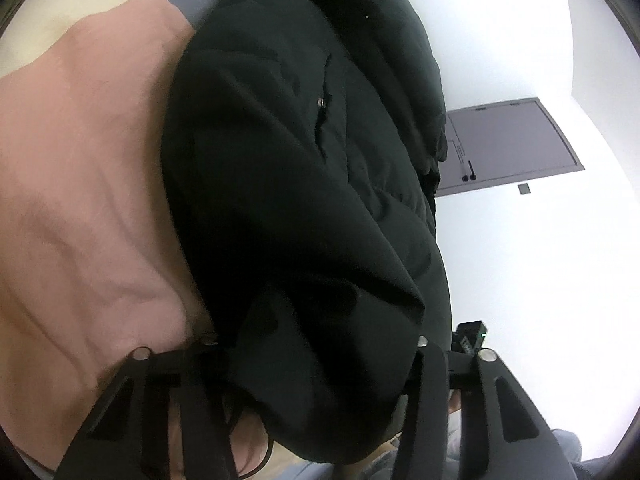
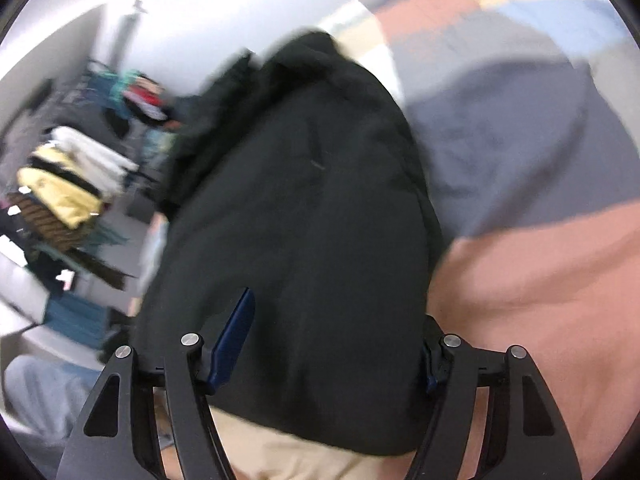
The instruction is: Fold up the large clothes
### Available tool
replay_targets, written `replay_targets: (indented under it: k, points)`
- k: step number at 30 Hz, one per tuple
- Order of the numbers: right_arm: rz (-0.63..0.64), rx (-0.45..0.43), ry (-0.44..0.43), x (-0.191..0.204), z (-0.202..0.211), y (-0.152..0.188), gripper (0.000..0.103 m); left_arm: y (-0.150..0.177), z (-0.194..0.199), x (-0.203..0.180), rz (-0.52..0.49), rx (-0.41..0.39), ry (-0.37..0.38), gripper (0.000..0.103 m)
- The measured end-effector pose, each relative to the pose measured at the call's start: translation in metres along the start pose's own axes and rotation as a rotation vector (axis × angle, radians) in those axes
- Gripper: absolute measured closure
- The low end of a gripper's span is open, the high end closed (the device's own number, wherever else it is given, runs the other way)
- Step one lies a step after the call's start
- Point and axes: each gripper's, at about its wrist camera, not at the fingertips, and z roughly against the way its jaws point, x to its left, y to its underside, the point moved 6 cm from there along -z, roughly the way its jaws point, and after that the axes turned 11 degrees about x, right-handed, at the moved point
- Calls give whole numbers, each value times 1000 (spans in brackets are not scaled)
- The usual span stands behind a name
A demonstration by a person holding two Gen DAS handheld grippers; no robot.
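A bulky black padded jacket (image 1: 304,184) with a metal snap lies bunched on a bed cover of pink, grey and cream blocks (image 1: 80,184). In the left wrist view the jacket fills the space between the wide-apart fingers of my left gripper (image 1: 312,344), and the fingertips are hidden by the cloth. In the right wrist view, which is blurred, the jacket (image 2: 304,216) also lies between the spread fingers of my right gripper (image 2: 320,344); a blue pad (image 2: 236,340) shows on the left finger.
A white wall with a grey door (image 1: 512,144) lies to the right in the left wrist view. A rack of hanging clothes (image 2: 76,184) stands at the left in the right wrist view. A person's grey trouser leg (image 2: 36,392) is at the lower left.
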Motion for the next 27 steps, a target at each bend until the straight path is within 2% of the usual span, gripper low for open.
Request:
replay_targets:
  k: [1,3,5,7,11,15,17,21,27]
  points:
    - [4,4,2,1,-3,0,35,0,-1,-1,2,-4,1,64]
    - [31,13,3,10,-5,-1,37,-1,3,-5,10,-15,24,75]
    - [49,22,13,22,-1,-3,72,-1,14,-10,3,-32,28,81]
    - [78,7,33,36,8,-6,87,-3,27,-21,-14,-56,43,83]
    - [141,-74,7,74,43,-16,93,-10,57,-48,-44,-113,90,85]
    - [222,-152,-1,115,70,-29,94,-27,81,-67,-37,-136,46,85]
    - [235,-177,-15,132,79,-35,94,-33,97,-77,-32,-142,56,86]
    - [247,-240,-47,160,103,-51,95,-45,123,-115,-87,-164,39,86]
    - [278,-306,-105,199,136,-65,95,-52,179,-160,-121,-239,45,87]
